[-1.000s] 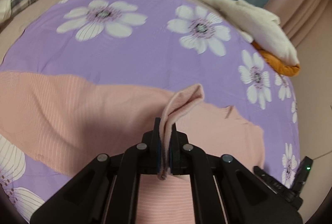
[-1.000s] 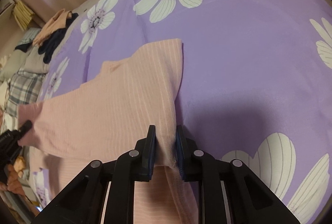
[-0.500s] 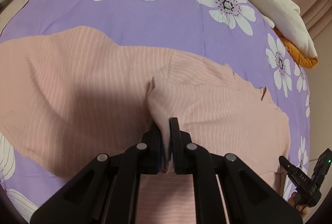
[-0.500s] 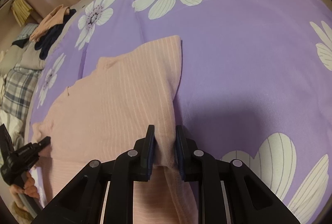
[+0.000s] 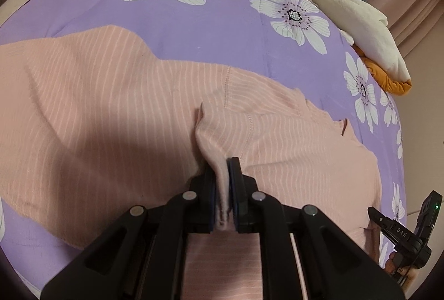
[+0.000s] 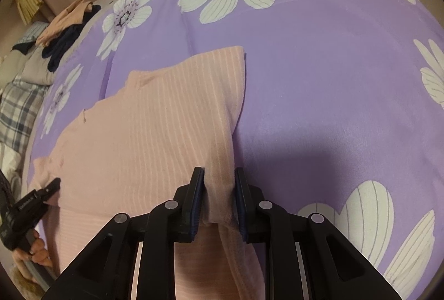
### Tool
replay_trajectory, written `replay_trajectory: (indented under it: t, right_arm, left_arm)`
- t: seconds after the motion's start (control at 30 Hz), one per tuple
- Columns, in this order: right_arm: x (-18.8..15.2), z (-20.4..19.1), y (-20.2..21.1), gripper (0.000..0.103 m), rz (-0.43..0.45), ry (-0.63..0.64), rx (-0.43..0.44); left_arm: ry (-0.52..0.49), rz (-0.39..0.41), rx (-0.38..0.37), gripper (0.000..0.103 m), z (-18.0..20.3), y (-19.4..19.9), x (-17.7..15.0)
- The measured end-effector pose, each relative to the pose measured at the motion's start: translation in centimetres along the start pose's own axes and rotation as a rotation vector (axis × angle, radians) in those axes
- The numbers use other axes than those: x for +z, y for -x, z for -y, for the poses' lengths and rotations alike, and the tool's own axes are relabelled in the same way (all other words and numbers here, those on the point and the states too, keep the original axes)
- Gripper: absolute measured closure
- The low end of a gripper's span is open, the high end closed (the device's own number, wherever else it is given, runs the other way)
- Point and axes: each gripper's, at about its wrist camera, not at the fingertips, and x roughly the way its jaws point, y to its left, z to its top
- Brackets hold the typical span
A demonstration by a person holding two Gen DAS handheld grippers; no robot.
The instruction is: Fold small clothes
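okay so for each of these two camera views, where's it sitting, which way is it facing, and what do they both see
Left wrist view: on the left gripper, looking down along its fingers at the pink striped garment it pinches; the other gripper shows at lower right.
Right wrist view: on the right gripper, angled down at the garment's edge it clamps; a hand shows at lower left.
Shared: the garment and the purple flowered bedspread.

Both grippers, left gripper (image 5: 222,183) and right gripper (image 6: 219,189), are matte black linkages with round silver pivot pins, dark blue pads, white lettering on one arm
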Motion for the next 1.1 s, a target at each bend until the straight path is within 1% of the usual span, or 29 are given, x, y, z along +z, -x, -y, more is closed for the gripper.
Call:
replay_trajectory:
  t: [0.17,0.33,0.57,0.77,1.0,1.1]
  right_arm:
    - [-0.03,0.07,-0.04,0.083,0.001,-0.01,0.009]
    - [-0.03,0.06,-0.05,0.083,0.002,-0.014,0.012]
    - [-0.13,0.24,-0.03,0.083,0.007,-0.016,0.022]
    - [-0.25,0.24,-0.02,0.083,0.014,-0.011,0.024]
    - [-0.77,0.02,0.16,0.083,0.046,0.033,0.011]
    - [-0.79,0.14,0.16,0.083,0.05,0.031,0.016]
  left_arm:
    - [-0.027,0.023,0.011,0.091,0.24,-0.04,-0.25]
    - [-0.024,0.037,0.008,0.091,0.09,-0.12,-0.37]
    - [-0.048,0.07,0.018,0.091,0.28,-0.04,-0.72]
    - [-0.035,0.069,0.002,0.091,-0.08,-0.05,-0.68]
    - [-0.027,0.069,-0.009,0.091,-0.13,-0.02,-0.72]
    - [-0.026,0.069,-0.011,0.091,-0.17,-0.04,-0.72]
